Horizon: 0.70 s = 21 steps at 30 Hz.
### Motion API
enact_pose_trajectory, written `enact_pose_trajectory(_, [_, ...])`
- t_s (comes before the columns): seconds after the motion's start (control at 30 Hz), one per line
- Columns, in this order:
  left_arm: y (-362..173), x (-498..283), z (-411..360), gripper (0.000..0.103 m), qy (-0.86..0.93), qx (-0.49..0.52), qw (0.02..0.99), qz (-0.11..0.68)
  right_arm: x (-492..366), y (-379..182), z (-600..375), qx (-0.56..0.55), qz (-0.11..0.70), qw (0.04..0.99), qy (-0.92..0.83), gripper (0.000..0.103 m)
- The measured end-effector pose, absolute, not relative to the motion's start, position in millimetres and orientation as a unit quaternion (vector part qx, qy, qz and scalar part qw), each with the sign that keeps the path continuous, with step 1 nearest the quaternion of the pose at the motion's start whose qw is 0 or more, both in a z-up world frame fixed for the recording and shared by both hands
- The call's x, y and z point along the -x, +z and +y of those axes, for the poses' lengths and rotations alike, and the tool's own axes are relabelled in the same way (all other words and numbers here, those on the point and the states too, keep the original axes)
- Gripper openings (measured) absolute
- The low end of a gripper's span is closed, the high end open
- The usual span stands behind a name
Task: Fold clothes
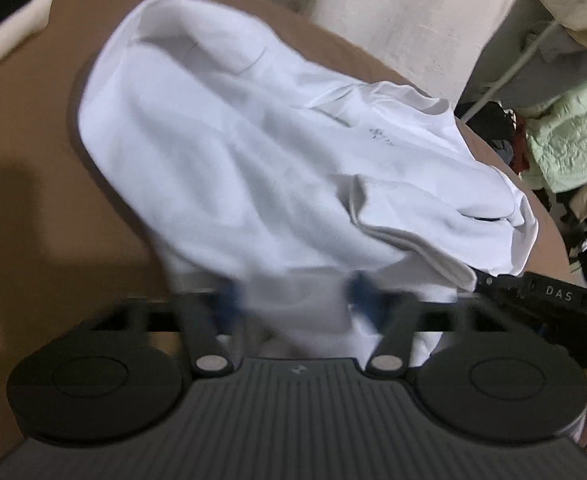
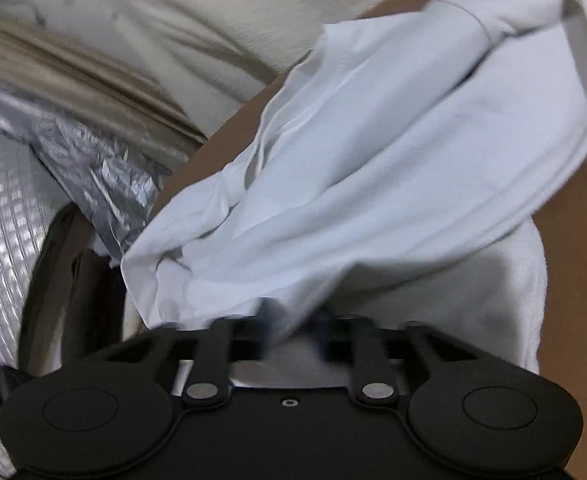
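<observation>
Nearest in the left wrist view, the left gripper (image 1: 293, 294) has white cloth bunched between its blue-tipped fingers (image 1: 225, 300), which stand partly apart and appear to pinch the fabric, though blur hides the exact contact. From there the white garment (image 1: 253, 152) rises and spreads away across the brown table (image 1: 33, 160), rumpled, with a folded flap lying on its right part and a small dark mark near its middle. At the right edge of that view the other tool, a black body lettered DAS (image 1: 557, 294), sits just beside the garment's near right corner. Beyond the table's curved far rim stands a pale wall (image 1: 413, 20), and to the right a heap of clothes with a light green quilted piece (image 1: 565, 136). In the right wrist view, the right gripper (image 2: 293, 326) has its fingers (image 2: 267, 312) drawn close together with the garment's edge gathered between them, so it looks gripped; the tips are blurred. The white garment stretches up and to the right from them in long folds over the table. To the left lie crinkled silver foil sheeting (image 2: 105, 160) and a beige cloth (image 2: 93, 72), with the pale wall behind
</observation>
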<state>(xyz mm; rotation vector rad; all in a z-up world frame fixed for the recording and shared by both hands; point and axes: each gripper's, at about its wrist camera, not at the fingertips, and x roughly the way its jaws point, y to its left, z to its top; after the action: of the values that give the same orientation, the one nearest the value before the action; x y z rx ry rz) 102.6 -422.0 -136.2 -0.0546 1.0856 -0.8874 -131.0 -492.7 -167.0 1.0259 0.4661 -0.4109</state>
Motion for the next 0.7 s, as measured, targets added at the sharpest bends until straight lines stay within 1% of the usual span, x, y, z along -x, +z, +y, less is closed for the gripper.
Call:
enact_pose_trajectory(0.03, [-132,-104,-419,0.021,-0.412,0.03,0.764,0.497,131,-163,-490,-0.468,0.223,0.832,-0.197,0.009])
enact_pose_trajectory(0.1, [-122,-106,-412,0.017,-0.418,0.039,0.763,0.491,130,-147,-483,-0.411,0.228,0.856,-0.215,0.005])
enact_pose_trajectory(0.13, [-116,-108,-407,0.014,-0.422,0.045,0.765,0.485,129,-139,-480,-0.383,0.229,0.867,-0.223,0.005])
enact_pose_trajectory(0.2, [-104,-109,-396,0.014,-0.425,0.048,0.772,0.47,134,-121,-476,-0.344,0.218,0.882,-0.237,0.005])
enact_pose_trajectory(0.23, [-100,-109,-391,0.013,-0.425,0.049,0.775,0.465,139,-116,-475,-0.337,0.216,0.884,-0.242,0.004])
enact_pose_trajectory(0.37, [-91,-108,-381,0.012,-0.416,0.036,0.789,0.452,157,-99,-473,-0.312,0.206,0.889,-0.263,0.004])
enact_pose_trajectory(0.43, [-81,-100,-379,0.009,-0.4,-0.01,0.817,0.414,163,-94,-471,-0.296,0.213,0.888,-0.278,0.004])
enact_pose_trajectory(0.47, [-76,-97,-378,0.009,-0.391,-0.033,0.83,0.395,166,-91,-470,-0.286,0.218,0.888,-0.287,0.004])
enact_pose_trajectory(0.5, [-70,-93,-377,0.008,-0.383,-0.056,0.842,0.375,169,-85,-468,-0.256,0.228,0.889,-0.305,0.004])
enact_pose_trajectory(0.57, [-55,-90,-368,0.008,-0.377,-0.069,0.86,0.337,176,-71,-464,-0.195,0.247,0.887,-0.339,0.004])
enact_pose_trajectory(0.67, [-31,-106,-336,0.008,-0.342,-0.051,0.89,0.298,194,-51,-460,-0.109,0.248,0.878,-0.394,0.004])
enact_pose_trajectory(0.7, [-23,-113,-323,0.008,-0.321,-0.046,0.902,0.283,207,-46,-463,-0.103,0.243,0.874,-0.408,0.004])
